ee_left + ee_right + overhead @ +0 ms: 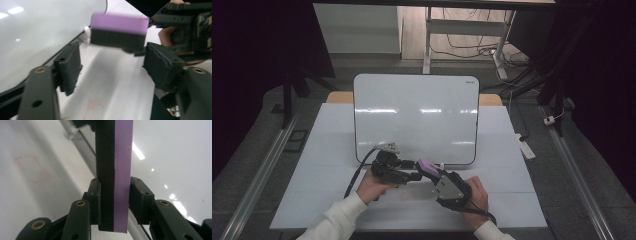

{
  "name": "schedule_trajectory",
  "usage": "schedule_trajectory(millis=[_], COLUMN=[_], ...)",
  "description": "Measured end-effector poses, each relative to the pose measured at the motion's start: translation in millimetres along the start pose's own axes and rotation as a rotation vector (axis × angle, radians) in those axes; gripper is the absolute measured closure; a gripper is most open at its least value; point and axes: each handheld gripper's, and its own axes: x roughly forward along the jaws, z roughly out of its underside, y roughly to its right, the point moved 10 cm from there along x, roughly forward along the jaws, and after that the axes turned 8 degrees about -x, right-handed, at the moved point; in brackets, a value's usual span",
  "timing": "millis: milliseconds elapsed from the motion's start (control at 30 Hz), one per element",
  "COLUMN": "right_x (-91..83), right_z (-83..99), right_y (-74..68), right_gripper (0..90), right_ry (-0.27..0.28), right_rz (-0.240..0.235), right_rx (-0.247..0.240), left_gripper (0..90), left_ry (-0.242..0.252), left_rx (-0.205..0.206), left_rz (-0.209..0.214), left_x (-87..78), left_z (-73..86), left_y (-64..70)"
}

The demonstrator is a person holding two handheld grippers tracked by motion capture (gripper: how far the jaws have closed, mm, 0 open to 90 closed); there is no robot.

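Purple-backed eraser (115, 177) clamped in right hand-held gripper (115, 202), far end cropped, left hand-held gripper (112, 67) released

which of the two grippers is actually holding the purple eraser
The right gripper: its jaws clamp the purple eraser from both sides. The left gripper is open, with the eraser out in front of its jaws, untouched.
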Motion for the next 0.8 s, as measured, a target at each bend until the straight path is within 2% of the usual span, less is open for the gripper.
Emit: schedule_trajectory(millis=[67,233,367,467,533,633,800], right_x=[-2.9,-9.2,-12.8,-11.5,-9.0,-5.5,-0.5], right_z=[2.0,11.3,23.1,31.2,35.4,42.4,51.5], right_y=[8.1,35.1,58.2,72.2,78.9,89.2,98.2], right_gripper=[63.7,63.6,63.6,63.5,63.4,63.4,63.4], right_ry=[0.008,0.029,0.011,-0.008,-0.027,-0.067,-0.112], right_rz=[0.009,0.045,0.098,0.115,0.122,0.161,0.185], right_rx=[0.054,0.269,0.387,0.472,0.516,0.541,0.594], left_gripper=[27.4,24.3,22.8,22.1,21.9,21.7,21.5], left_ry=[0.02,0.039,0.037,0.046,0.052,0.063,0.082], left_rx=[0.02,0.104,0.124,0.116,0.11,0.1,0.06], left_rz=[-0.025,-0.118,-0.173,-0.206,-0.23,-0.265,-0.303], left_x=[-4.2,-20.9,-37.3,-49.5,-58.4,-72.4,-92.1], left_z=[-0.9,5.4,18.6,27.0,34.1,46.5,64.4], left_y=[-0.5,-3.8,-11.1,-18.1,-23.1,-30.7,-43.2])
